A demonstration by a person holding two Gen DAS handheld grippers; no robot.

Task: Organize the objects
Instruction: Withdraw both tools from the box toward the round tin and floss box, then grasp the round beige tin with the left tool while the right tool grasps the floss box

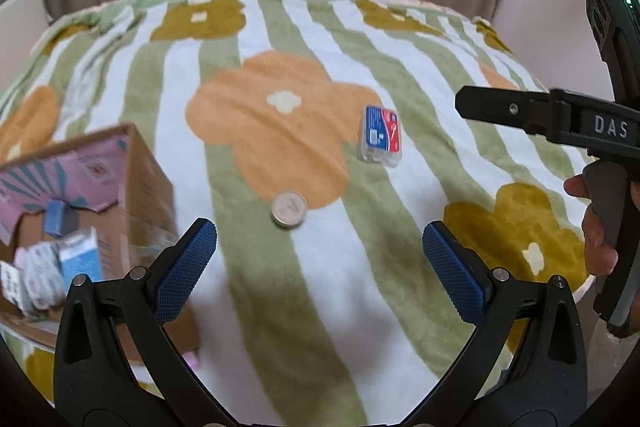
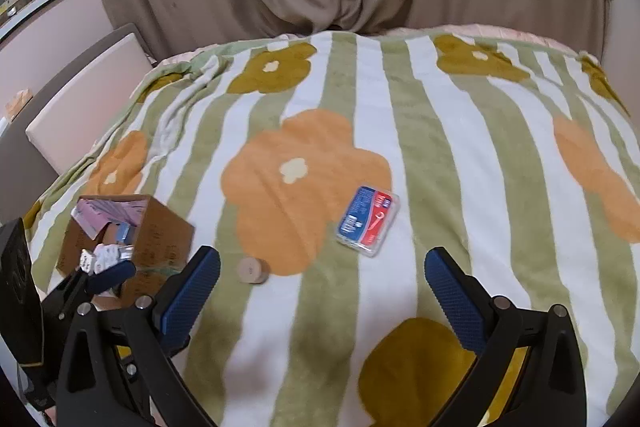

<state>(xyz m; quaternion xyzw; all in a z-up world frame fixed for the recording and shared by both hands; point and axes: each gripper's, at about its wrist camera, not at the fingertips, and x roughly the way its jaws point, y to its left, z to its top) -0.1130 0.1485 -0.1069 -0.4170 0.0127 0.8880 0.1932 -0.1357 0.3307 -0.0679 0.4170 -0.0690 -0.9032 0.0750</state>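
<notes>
Left gripper (image 1: 318,255): jaws spread wide, nothing between the blue pads, hanging over the striped floral blanket (image 1: 360,307). Right gripper (image 2: 322,289): same, jaws released and empty.

Loose items on the blanket:
- Clear plastic case with a red/blue label (image 2: 368,220) (floss picks, judging by the pick drawn on it) lies flat on a white stripe just beside the orange flower print (image 2: 304,183), ahead of the right gripper between its fingers.
- Small round beige tin (image 1: 289,208), on the lower edge of the same flower, just ahead of the left gripper. In the right wrist view it looks tipped on its side; can't tell for sure.
- The two are apart, not touching.

Open cardboard box (image 1: 148,183) sits on the blanket's left side, flaps up, pink printed liner inside. It holds several small packs (blue, white, patterned; too blurred to name). Left finger (image 1: 186,269) overlaps its near corner in view; contact unclear.

Hand (image 1: 596,227) on the right gripper's handle shows at the left wrist view's right edge.
</notes>
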